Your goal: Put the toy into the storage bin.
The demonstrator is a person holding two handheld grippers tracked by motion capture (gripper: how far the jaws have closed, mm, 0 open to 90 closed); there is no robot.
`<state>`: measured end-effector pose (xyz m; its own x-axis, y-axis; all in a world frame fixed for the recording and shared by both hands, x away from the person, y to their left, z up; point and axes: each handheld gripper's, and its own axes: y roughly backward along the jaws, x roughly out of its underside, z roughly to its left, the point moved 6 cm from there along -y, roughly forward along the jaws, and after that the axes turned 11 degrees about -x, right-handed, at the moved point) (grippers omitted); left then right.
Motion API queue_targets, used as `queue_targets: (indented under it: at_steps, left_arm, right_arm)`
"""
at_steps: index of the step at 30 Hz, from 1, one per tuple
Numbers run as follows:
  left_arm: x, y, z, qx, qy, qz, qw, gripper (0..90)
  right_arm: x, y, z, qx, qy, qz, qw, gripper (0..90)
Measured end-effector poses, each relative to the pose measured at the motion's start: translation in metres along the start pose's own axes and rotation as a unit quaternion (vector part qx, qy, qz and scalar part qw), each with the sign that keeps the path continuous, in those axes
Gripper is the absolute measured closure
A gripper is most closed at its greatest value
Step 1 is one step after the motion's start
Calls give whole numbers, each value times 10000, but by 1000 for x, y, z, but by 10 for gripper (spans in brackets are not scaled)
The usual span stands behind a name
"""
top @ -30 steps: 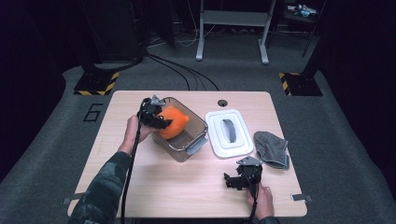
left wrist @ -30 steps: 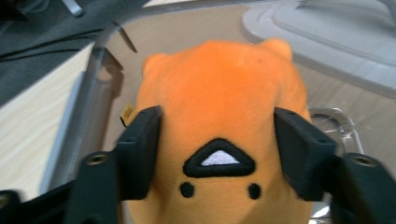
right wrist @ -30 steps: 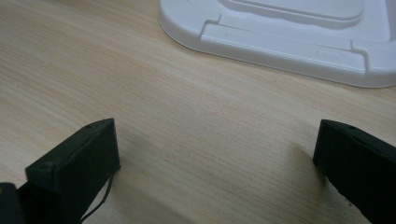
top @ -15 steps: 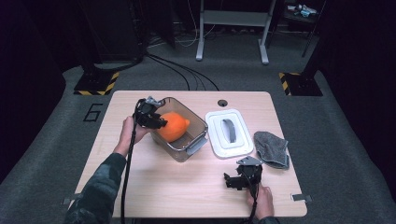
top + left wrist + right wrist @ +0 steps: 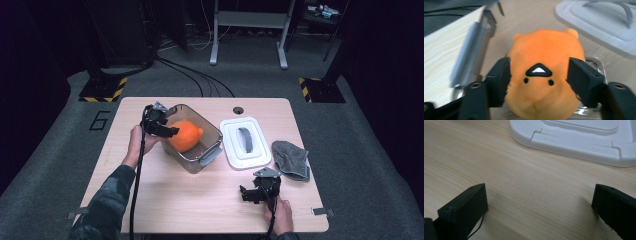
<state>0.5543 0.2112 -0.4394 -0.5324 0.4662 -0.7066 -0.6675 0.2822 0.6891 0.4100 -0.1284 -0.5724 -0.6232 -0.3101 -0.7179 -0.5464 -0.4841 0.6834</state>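
My left gripper (image 5: pixel 537 82) has just been opening its jaws again, after a brief squeeze half a second back, and the orange plush toy (image 5: pixel 544 75) sits between them; the pads flank its sides, and I can't tell whether they press or merely touch (the fur bulges around both). The toy lies inside the clear bin (image 5: pixel 192 140), toward its left end, so I judge the placing is about done and the release is under way.

For pulling out, the bin's near wall (image 5: pixel 471 57) runs just beside my left jaw, so straight up looks the safest line, not sideways. The white lid (image 5: pixel 245 142) lies flat on the table (image 5: pixel 165 200) just right of the bin, with the grey cloth (image 5: pixel 291 160) beyond it.

My right gripper (image 5: pixel 540 207) rests low over bare wood, jaws spread wide and holding nothing, with the lid's edge ahead and open room around it.
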Motion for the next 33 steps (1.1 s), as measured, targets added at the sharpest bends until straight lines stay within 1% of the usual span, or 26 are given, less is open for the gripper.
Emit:
queue_targets:
  at_steps: [3, 6, 7, 8, 12, 13, 14, 17, 19, 24, 33]
  left_arm:
    - [0, 5, 2, -44, 12, -30, 10000, 273]
    - [0, 17, 5, -52, 41, -103, 9999, 235]
    - [0, 17, 5, -52, 41, -103, 9999, 217]
    - [1, 20, 6, -38, 54, -109, 9999, 217]
    - [2, 33, 9, -41, 102, -258, 9996, 192]
    - [3, 36, 10, -52, 46, -241, 9997, 187]
    - [3, 39, 10, -63, 79, -282, 9996, 183]
    - [6, 47, 11, -83, 24, -330, 9994, 178]
    - [8, 50, 11, -116, 106, -386, 9991, 173]
    - [16, 60, 15, -173, 147, -527, 9984, 168]
    - [34, 72, 20, -233, 259, -621, 9975, 164]
  right_arm:
    - [0, 0, 0, 0, 1, -1, 10000, 0]
    - [0, 0, 0, 0, 1, 0, 10000, 0]
    - [0, 0, 0, 0, 1, 0, 10000, 0]
    - [0, 0, 0, 0, 1, 0, 10000, 0]
    - [0, 0, 0, 0, 1, -1, 10000, 0]
    - [0, 0, 0, 0, 1, -1, 10000, 0]
    - [0, 0, 0, 0, 2, 0, 10000, 0]
    - [0, 0, 0, -1, 0, 1, 10000, 0]
    - [0, 0, 0, -1, 0, 1, 10000, 0]
    - [0, 0, 0, -1, -1, 0, 10000, 0]
    - [0, 0, 0, -1, -2, 1, 10000, 0]
